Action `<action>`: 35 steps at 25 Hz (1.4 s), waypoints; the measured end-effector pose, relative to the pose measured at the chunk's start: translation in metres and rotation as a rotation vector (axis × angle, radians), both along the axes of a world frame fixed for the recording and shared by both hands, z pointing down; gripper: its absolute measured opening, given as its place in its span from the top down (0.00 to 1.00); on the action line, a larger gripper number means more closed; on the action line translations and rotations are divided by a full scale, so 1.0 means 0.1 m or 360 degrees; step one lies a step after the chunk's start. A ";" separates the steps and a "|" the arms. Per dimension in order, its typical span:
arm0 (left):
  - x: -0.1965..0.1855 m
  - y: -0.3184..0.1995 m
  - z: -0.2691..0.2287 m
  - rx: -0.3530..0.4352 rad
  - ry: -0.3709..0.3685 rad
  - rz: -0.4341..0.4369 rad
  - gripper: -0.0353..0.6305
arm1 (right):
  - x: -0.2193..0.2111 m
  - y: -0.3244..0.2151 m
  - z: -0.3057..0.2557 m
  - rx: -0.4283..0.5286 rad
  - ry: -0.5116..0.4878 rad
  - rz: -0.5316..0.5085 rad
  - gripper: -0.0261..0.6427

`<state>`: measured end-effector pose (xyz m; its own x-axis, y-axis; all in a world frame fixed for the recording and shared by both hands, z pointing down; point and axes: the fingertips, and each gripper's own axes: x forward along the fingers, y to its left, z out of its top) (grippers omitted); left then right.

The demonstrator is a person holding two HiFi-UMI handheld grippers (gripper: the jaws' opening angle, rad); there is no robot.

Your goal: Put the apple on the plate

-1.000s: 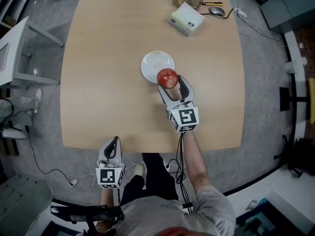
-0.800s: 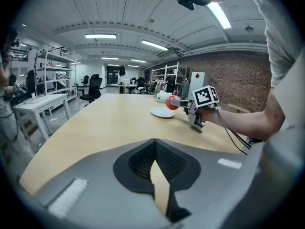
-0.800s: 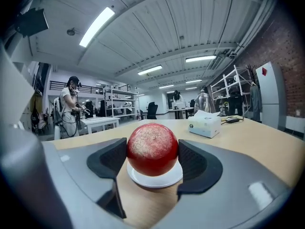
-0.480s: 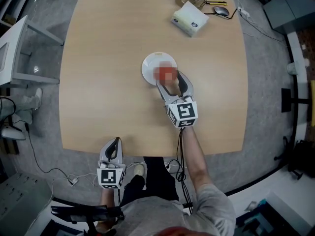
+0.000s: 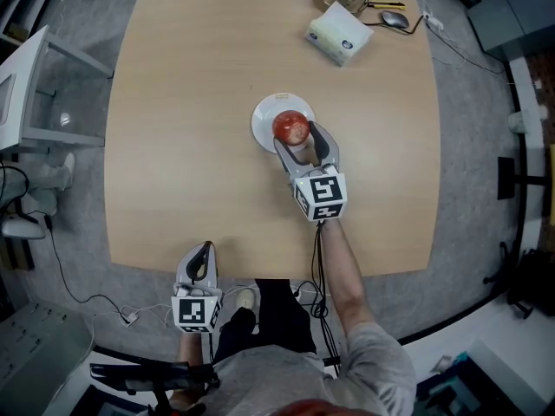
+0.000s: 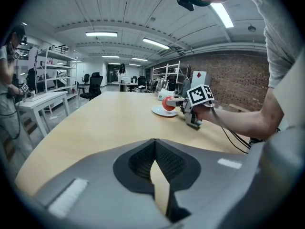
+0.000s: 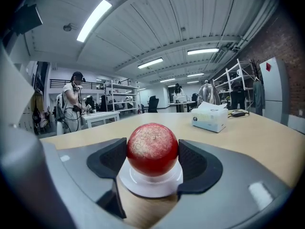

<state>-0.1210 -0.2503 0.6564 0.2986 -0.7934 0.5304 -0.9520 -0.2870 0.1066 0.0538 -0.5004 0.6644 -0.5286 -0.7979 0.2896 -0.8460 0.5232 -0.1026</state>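
The apple is right over the plate, a bit toward its 4 o'clock side, and in the right gripper view it looks like it's touching the plate, though we can't swear to it. The right gripper comes in from the apple's 5 o'clock with one jaw pressed on each side of the fruit, so we reckon the coming move is just spreading those jaws and backing out along 5 o'clock. The left gripper hangs at the table edge, 7 o'clock, well apart, jaws pressed together on nothing.
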 end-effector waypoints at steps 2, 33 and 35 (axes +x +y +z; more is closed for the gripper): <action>-0.01 -0.01 0.02 -0.0010 0.0000 0.0001 0.92 | -0.02 -0.02 0.02 -0.0010 0.0014 -0.0003 0.44; -0.06 -0.02 0.02 0.0004 -0.0015 -0.0010 0.92 | -0.04 -0.07 0.08 -0.0032 0.0020 0.0039 0.44; -0.06 -0.01 -0.01 0.0013 -0.0016 -0.0006 0.92 | -0.04 -0.05 0.03 -0.0023 0.0023 0.0038 0.44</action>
